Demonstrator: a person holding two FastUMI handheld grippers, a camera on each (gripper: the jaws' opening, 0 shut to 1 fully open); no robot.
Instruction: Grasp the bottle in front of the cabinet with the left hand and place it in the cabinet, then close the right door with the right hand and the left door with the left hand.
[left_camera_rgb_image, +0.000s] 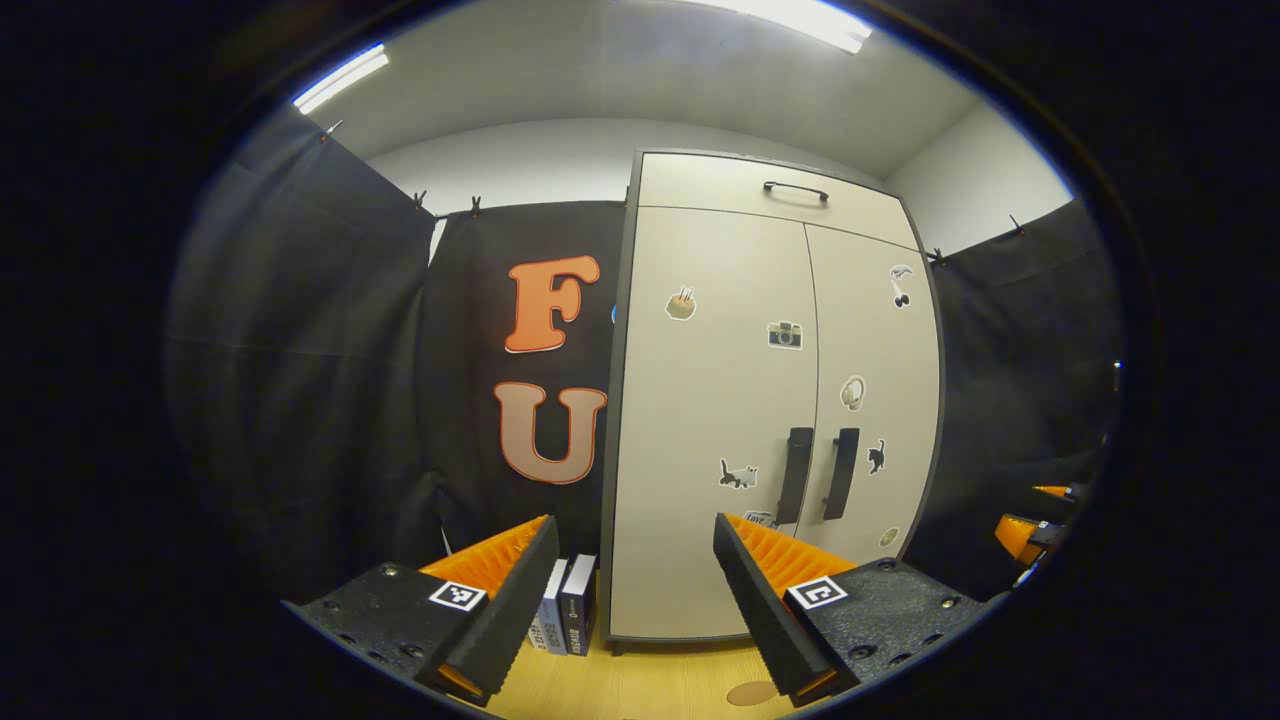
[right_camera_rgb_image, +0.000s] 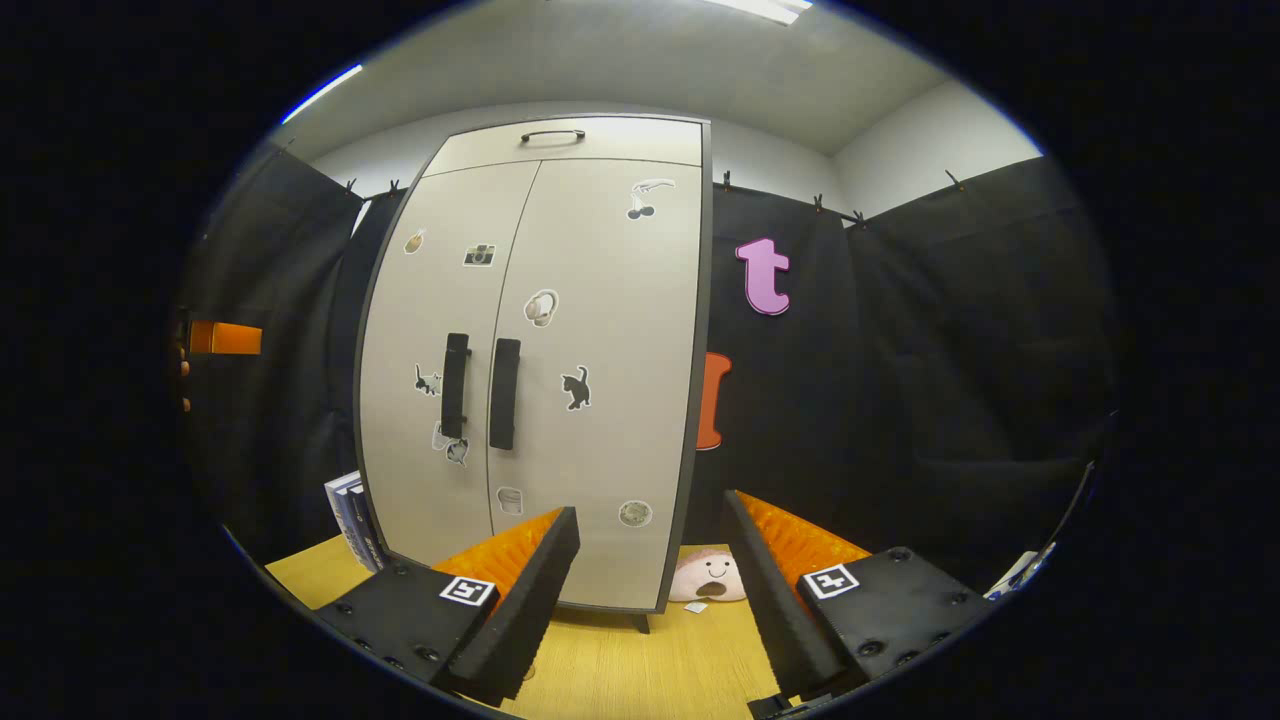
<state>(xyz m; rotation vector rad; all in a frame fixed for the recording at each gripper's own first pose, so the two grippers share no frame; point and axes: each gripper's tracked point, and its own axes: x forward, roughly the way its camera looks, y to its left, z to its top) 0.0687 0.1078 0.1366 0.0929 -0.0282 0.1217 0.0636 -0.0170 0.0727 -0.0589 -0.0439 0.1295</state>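
A pale cabinet (left_camera_rgb_image: 760, 400) with sticker-covered doors stands on a wooden table; both doors are shut, their two dark handles (left_camera_rgb_image: 818, 475) side by side. In the right gripper view the same cabinet (right_camera_rgb_image: 540, 360) stands ahead and to the left, its doors also shut. My left gripper (left_camera_rgb_image: 635, 590) is open and holds nothing, a short way back from the cabinet's left front corner. My right gripper (right_camera_rgb_image: 650, 570) is open and bare too, in front of the cabinet's lower right corner. The other gripper (left_camera_rgb_image: 1040, 520) shows at the far right edge of the left gripper view.
Several books (left_camera_rgb_image: 562, 605) stand upright against the cabinet's left side. A small pink plush toy (right_camera_rgb_image: 708, 578) lies on the table (right_camera_rgb_image: 640, 660) by the cabinet's right foot. Black cloth walls close in the booth on all sides.
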